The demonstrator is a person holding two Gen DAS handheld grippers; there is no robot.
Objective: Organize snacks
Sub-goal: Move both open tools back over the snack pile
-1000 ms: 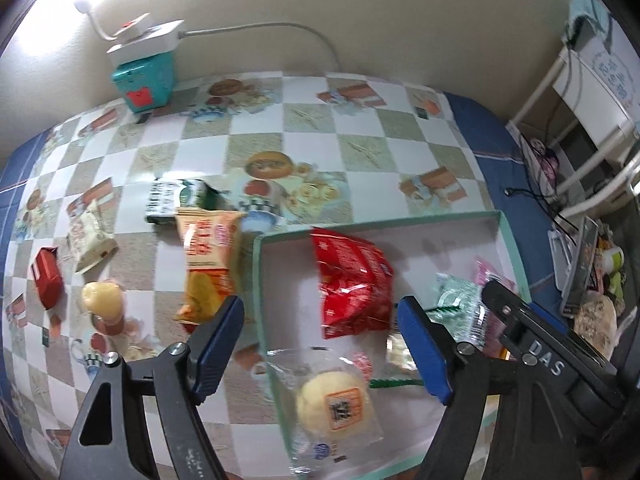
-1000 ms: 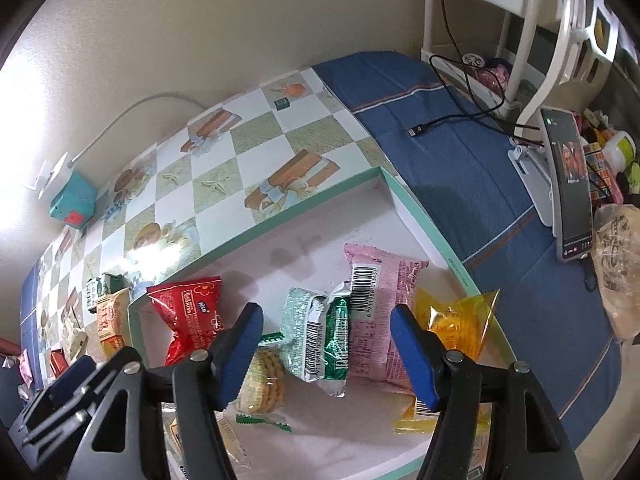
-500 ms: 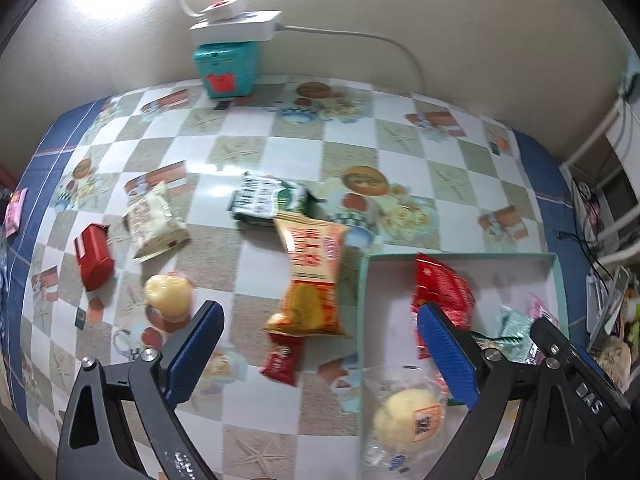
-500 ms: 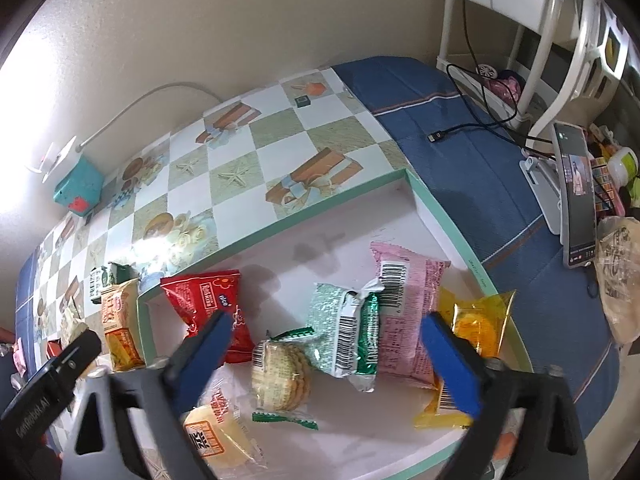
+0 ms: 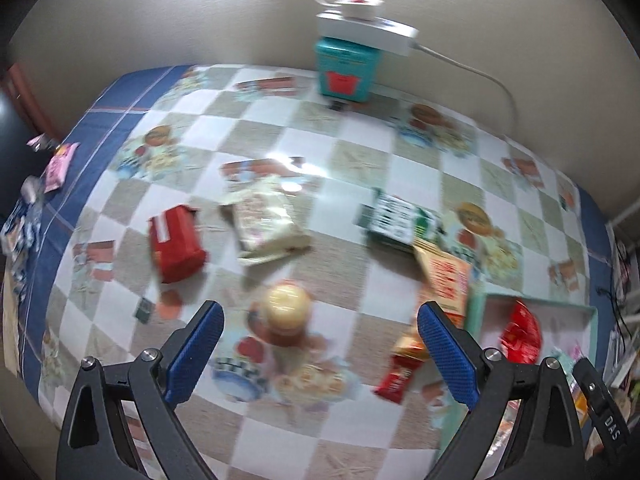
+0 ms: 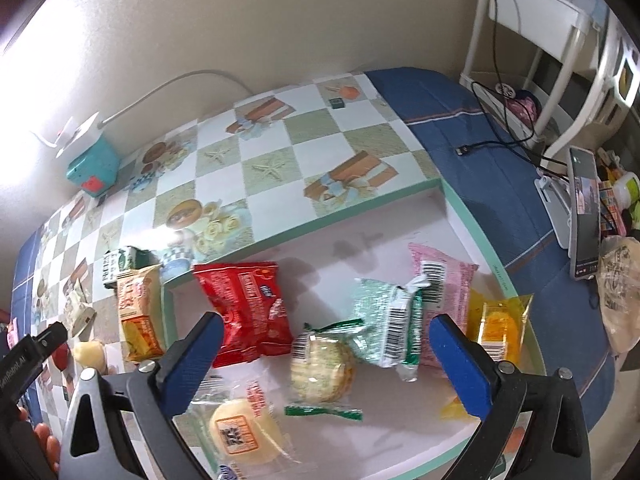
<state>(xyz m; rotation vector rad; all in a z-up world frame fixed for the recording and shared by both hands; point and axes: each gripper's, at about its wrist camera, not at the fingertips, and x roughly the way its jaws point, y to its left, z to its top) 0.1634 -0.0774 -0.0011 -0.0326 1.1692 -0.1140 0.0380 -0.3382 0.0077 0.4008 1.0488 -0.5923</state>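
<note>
My left gripper (image 5: 320, 344) is open over the checked tablecloth, with a small yellow jelly cup (image 5: 287, 307) between and just beyond its fingertips, untouched. Loose snacks lie around: a red pack (image 5: 176, 243), a cream pack (image 5: 267, 220), a green-and-white pack (image 5: 396, 221), an orange pack (image 5: 444, 280) and a small red bar (image 5: 398, 372). My right gripper (image 6: 326, 354) hangs open above the green-rimmed tray (image 6: 476, 236), which holds a red bag (image 6: 244, 308), a round cookie (image 6: 322, 366), a green pack (image 6: 384, 328), a pink pack (image 6: 442, 280), a yellow pack (image 6: 498, 324) and a bun (image 6: 240, 430).
A teal box (image 5: 346, 68) topped by a white power strip stands by the back wall. Blue cloth borders the table; a phone on a stand (image 6: 582, 212), cables and a white rack sit to the right. Small packets (image 5: 60, 162) lie at the left edge.
Both grippers opened wider. The left one swept left, away from the tray and over the loose snacks, and its view is blurred. The right one shifted slightly over the tray.
</note>
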